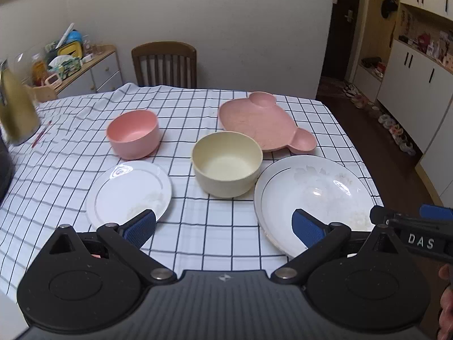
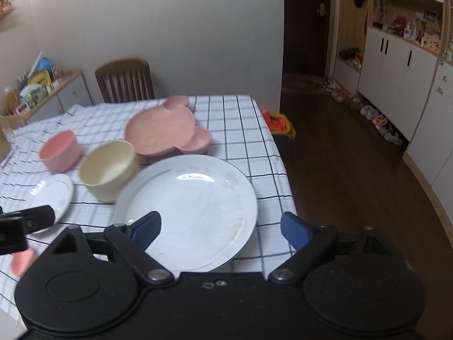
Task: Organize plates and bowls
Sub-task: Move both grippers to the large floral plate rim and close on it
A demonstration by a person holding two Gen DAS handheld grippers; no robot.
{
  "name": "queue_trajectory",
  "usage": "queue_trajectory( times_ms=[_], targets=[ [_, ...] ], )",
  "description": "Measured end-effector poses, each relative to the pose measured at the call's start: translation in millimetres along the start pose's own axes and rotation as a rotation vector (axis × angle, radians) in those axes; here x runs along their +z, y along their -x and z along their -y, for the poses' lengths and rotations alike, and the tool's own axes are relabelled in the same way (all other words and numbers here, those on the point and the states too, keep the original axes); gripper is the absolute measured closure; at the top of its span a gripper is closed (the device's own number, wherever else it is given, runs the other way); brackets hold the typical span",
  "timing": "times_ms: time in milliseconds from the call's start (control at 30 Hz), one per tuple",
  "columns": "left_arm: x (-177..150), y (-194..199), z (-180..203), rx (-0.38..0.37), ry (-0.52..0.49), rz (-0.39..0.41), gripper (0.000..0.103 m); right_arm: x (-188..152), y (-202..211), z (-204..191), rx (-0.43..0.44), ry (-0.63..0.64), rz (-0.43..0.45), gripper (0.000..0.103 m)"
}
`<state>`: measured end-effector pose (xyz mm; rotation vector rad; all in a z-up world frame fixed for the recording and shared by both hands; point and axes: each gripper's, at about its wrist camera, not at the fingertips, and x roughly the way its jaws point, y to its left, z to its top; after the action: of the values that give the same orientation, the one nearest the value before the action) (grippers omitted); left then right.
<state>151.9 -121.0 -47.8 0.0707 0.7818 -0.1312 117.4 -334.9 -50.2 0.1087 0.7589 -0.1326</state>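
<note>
Setup: five pieces sit on the checked cloth (image 1: 198, 235). Pink bowl (image 1: 133, 133) far left, cream bowl (image 1: 226, 164) centre, pink bear plate (image 1: 263, 121) behind the cream bowl and just beside it. Small plate (image 1: 128, 191) near left, big plate (image 1: 314, 198) near right. Nothing is stacked; each piece rests alone on the cloth.

Left gripper (image 1: 223, 228): jaws spread wide, nothing between them. In its own view it hangs over bare cloth between the two white plates, one pad over the small plate's rim and the other over the big plate's rim; contact cannot be judged.

Right gripper (image 2: 220, 226): jaws spread wide, empty. The big plate (image 2: 187, 209) lies under and between its pads, near the table's right edge. No pad presses on it.

Step in hand, by my reading: the approach, with no first pick made yet. You appear lined up on the big plate with the right and near the small plate with the left.

Next move calls for: come in low at the rim, since a flat plate offers only its edge to pinch. Glazed ware may slip, so seat the pads well over the rim before lifting. Mind the table edge on the right. Likely order: small plate onto big plate, bowls nested.
</note>
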Motion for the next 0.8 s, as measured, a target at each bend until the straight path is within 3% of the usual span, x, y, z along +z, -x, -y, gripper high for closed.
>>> queue_trajectory(
  times_ms=[167,400,667,800],
  targets=[
    [6,-30,12,-0.001,-0.026,-0.032,0.0,12,-31,16,-0.01,0.031,-0.03,0.014],
    [10,-74,19,-0.029,-0.005,-0.115,0.001,26,-70,29,0.026,0.051,-0.11,0.026],
    [13,-109,17,-0.072,0.091,-0.204,0.001,34,-104,38,0.058,0.074,-0.184,0.038],
    [12,-124,15,-0.103,0.113,-0.245,0.018,37,-114,44,0.091,0.062,-0.233,0.052]
  ],
)
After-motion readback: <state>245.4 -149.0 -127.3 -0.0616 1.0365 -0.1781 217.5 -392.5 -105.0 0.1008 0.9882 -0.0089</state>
